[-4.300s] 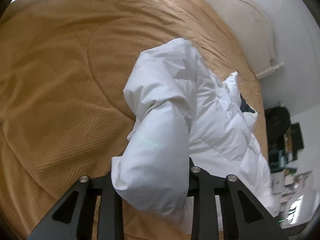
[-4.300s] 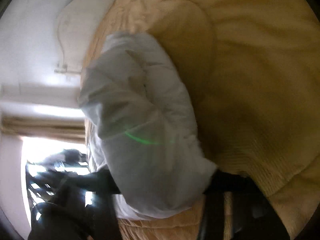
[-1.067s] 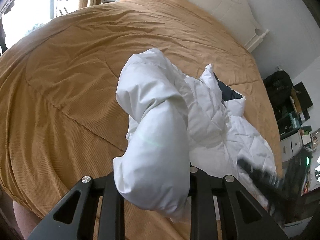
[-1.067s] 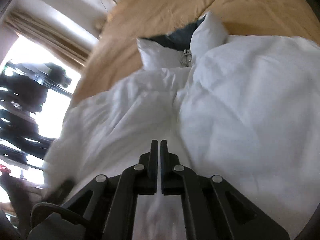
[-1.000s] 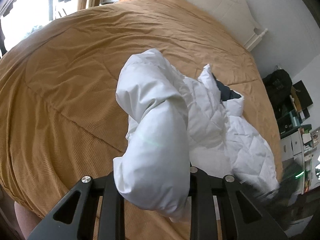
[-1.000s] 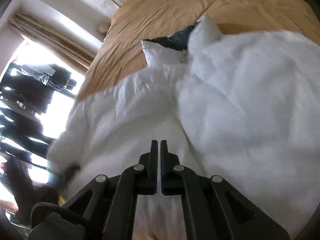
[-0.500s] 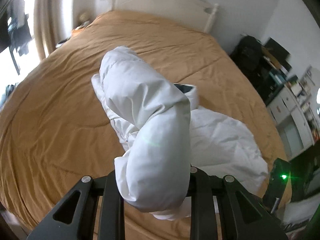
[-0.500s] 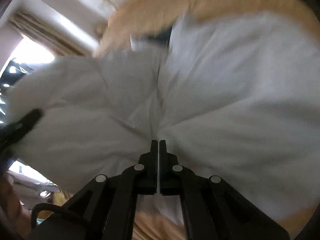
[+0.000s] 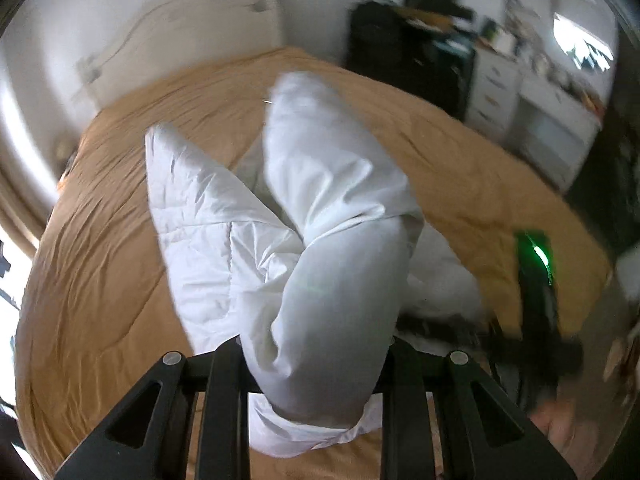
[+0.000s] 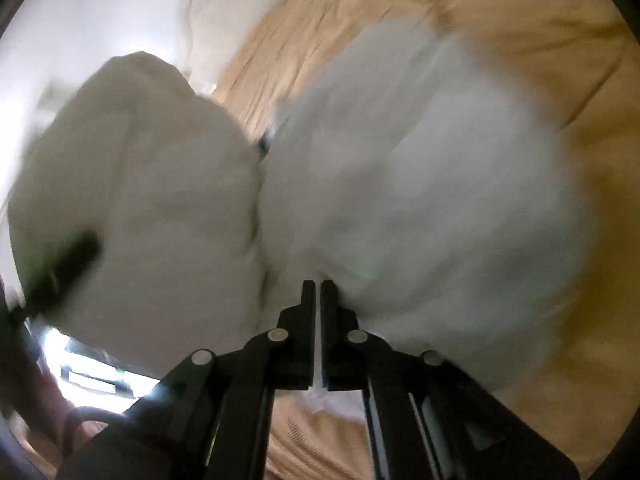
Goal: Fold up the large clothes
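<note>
A white puffy jacket (image 9: pixel 224 236) lies crumpled on the tan bedspread (image 9: pixel 88 280). One thick sleeve (image 9: pixel 340 280) rises from it, and my left gripper (image 9: pixel 316 352) is shut on that sleeve near its cuff. In the left wrist view my right gripper (image 9: pixel 532 320), with a green light on it, sits at the jacket's right edge. In the blurred right wrist view the right gripper (image 10: pixel 316 288) is shut on a pinch of the jacket (image 10: pixel 420 180), whose folds gather at its tips. The left gripper (image 10: pixel 60 268) shows as a dark shape on the raised sleeve (image 10: pixel 140 168) at the left.
A cream headboard (image 9: pixel 180 28) stands against the white wall behind the bed. A dark bag (image 9: pixel 380 40) and white drawers (image 9: pixel 500 84) with clutter on top fill the right side. A bright window is at the left edge. A hand (image 9: pixel 560 424) shows at lower right.
My left gripper has swung round and up with the sleeve, so the headboard now shows at top left. The right gripper has moved with the jacket body, which bunched up against the raised sleeve.
</note>
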Demonstrator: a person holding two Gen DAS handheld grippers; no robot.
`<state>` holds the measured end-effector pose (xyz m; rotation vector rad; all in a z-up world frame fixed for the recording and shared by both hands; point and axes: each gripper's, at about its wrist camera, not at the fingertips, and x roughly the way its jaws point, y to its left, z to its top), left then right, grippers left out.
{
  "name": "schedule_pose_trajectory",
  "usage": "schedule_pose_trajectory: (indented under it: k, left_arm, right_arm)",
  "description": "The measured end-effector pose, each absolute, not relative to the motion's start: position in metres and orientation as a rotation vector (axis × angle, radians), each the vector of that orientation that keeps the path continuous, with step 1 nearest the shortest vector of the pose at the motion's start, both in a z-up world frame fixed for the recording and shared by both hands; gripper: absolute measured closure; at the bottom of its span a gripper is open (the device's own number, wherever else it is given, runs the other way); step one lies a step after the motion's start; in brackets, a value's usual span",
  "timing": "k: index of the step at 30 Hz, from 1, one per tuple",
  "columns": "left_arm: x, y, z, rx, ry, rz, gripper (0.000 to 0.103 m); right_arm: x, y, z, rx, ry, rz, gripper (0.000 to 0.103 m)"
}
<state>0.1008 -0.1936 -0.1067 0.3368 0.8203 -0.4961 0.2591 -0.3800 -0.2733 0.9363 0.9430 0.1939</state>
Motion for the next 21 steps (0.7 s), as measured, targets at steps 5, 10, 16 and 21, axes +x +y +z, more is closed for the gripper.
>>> schedule_pose_trajectory:
  k: [5, 10, 16, 21]
  left_arm:
    - [0.081, -0.253, -0.15, 0.5, 0.817, -0.563, 0.078]
    - [0.07, -0.277, -0.191, 0.628, 0.801, -0.59, 0.074]
    - [0.053, -0.293, -0.246, 0.783, 0.766, -0.604, 0.066]
    - [0.06, -0.285, -0.258, 0.775, 0.795, -0.614, 0.066]
  right_arm:
    - [0.294, -0.42, -0.353, 1.197, 1.003, 0.298, 0.103]
    - [0.274, -0.474, -0.341, 1.354, 0.898, 0.302, 0.098]
    - [0.278, -0.555, -0.227, 0.889, 0.907, -0.008, 0.036]
    - [0.356, -0.516, -0.14, 0.524, 0.966, 0.065, 0.022]
